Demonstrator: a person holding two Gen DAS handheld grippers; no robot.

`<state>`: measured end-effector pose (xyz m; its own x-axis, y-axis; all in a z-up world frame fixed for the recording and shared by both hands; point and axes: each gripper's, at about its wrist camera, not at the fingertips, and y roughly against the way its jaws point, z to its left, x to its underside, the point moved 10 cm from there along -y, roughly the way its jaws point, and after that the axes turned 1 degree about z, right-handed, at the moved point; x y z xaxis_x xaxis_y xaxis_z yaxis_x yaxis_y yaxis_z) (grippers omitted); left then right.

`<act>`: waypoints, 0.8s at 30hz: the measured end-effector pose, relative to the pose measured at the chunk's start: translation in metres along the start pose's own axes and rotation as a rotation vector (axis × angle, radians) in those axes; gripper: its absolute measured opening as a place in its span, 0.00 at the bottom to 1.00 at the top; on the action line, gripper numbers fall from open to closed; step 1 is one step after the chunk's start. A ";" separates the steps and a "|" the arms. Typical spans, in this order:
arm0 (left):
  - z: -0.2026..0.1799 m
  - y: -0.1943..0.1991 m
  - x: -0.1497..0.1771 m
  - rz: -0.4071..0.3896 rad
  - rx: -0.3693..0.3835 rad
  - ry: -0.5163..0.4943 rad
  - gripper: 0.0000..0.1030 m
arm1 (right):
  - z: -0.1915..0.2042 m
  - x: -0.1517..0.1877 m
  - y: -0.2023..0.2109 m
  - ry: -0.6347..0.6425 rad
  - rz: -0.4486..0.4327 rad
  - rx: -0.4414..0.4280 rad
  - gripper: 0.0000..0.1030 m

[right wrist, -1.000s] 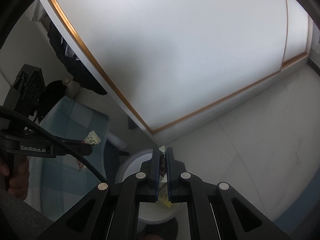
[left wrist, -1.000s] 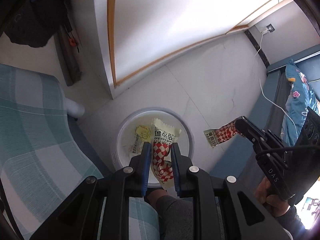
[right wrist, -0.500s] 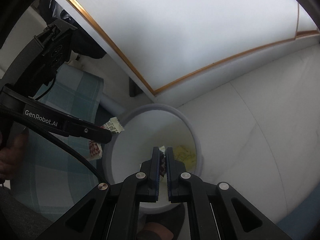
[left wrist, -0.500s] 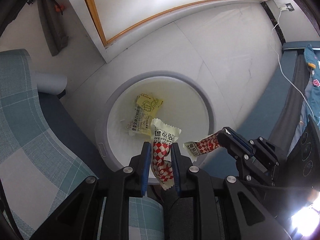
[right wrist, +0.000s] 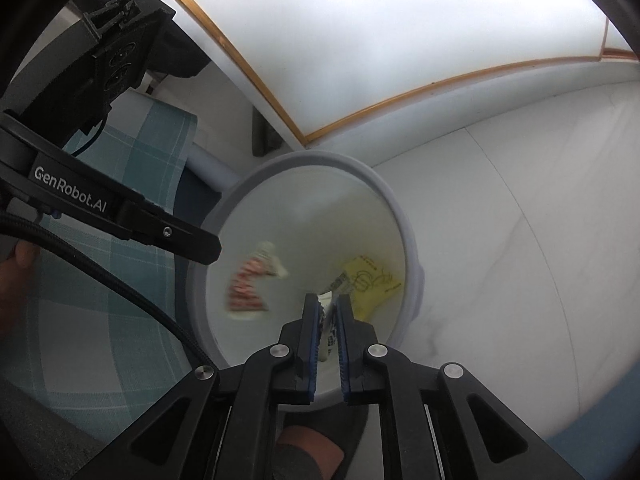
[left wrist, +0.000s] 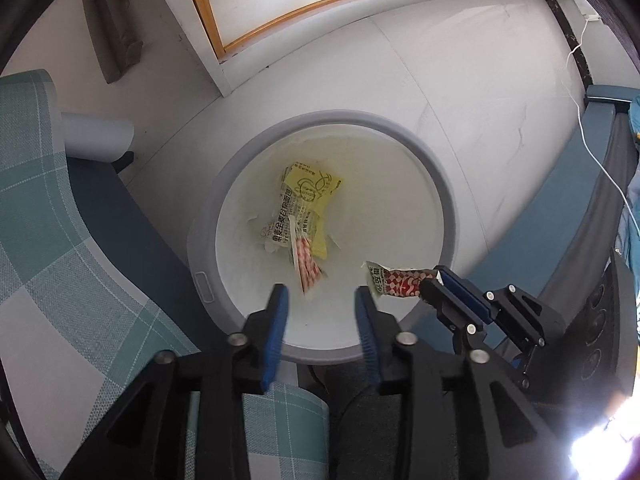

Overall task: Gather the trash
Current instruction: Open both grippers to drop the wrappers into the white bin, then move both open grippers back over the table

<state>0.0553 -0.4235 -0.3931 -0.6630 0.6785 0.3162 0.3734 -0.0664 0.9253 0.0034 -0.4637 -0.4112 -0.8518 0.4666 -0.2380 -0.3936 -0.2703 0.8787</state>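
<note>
- Now the left gripper [left wrist: 320,300], low in its frame, is opening; its red-checked wrapper [left wrist: 306,268] drops free into the white bin [left wrist: 256,152].
- Right gripper [right wrist: 327,312] begins parting, a second wrapper [left wrist: 394,280] between its pads.

My left tool [left wrist: 320,300] has let go: its jaws are opening with nothing between them, and the red-and-white checked snack wrapper [left wrist: 306,266] it held a second ago is dropping, blurred, into the round white bin [left wrist: 448,216]. My right tool [left wrist: 430,282] has come down over the bin, its jaws opening around a second checked wrapper [left wrist: 394,280].
</note>
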 end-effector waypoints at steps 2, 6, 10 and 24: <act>0.002 0.003 -0.002 -0.021 -0.009 0.000 0.59 | 0.005 0.003 -0.002 0.001 0.005 -0.021 0.12; 0.003 0.004 -0.002 -0.018 -0.021 0.003 0.59 | 0.008 0.009 -0.002 0.018 0.013 -0.016 0.17; -0.002 0.010 -0.002 -0.044 -0.030 -0.020 0.59 | 0.004 0.010 0.011 0.006 -0.003 -0.038 0.21; 0.000 0.078 0.009 -0.238 -0.112 -0.027 0.60 | 0.001 -0.030 0.091 -0.015 -0.247 -0.031 0.64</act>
<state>0.0784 -0.4224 -0.3184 -0.7057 0.7037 0.0827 0.1337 0.0176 0.9909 -0.0067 -0.5015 -0.3233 -0.7235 0.5340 -0.4375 -0.5997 -0.1722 0.7815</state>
